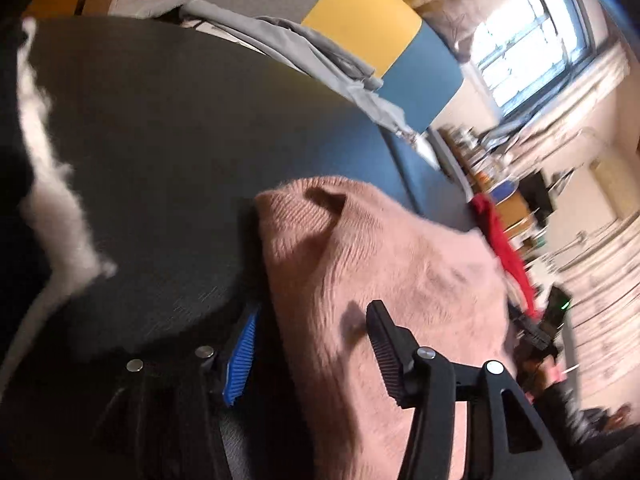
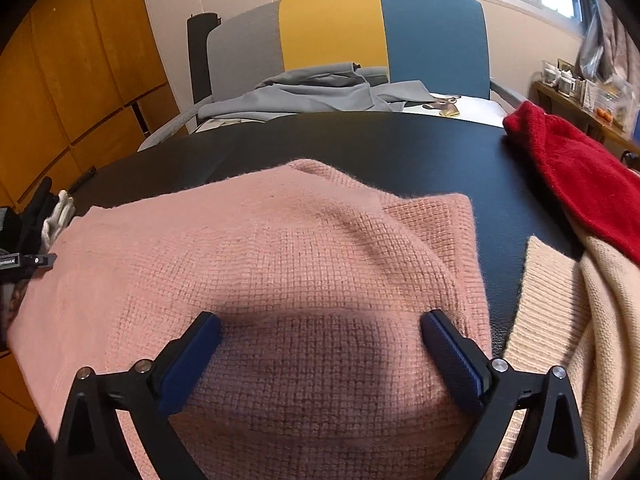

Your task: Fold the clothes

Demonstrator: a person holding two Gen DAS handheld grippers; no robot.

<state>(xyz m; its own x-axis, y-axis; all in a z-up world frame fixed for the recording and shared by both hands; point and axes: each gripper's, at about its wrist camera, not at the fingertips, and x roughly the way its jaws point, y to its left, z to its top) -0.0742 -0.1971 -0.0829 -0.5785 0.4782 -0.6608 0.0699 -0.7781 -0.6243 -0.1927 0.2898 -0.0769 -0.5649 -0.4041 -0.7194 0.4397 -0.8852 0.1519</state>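
A pink knit sweater (image 2: 280,248) lies partly folded on the black table (image 2: 400,148). My right gripper (image 2: 320,328) hovers open just above its near part, fingers wide apart, nothing between them. In the tilted, blurred left wrist view the same pink sweater (image 1: 380,264) lies by the table's edge. My left gripper (image 1: 312,320) is open, its fingers astride the sweater's edge, one blue-padded finger (image 1: 242,354) on the table side and the other above the knit. Whether it touches the cloth I cannot tell.
A red garment (image 2: 576,176) and a cream knit (image 2: 560,320) lie at the table's right. Behind the table stands a grey, yellow and blue chair (image 2: 332,28) with grey clothes (image 2: 320,92) on it. Orange cabinets (image 2: 60,100) are at the left. A white fuzzy item (image 1: 48,184) is at the left.
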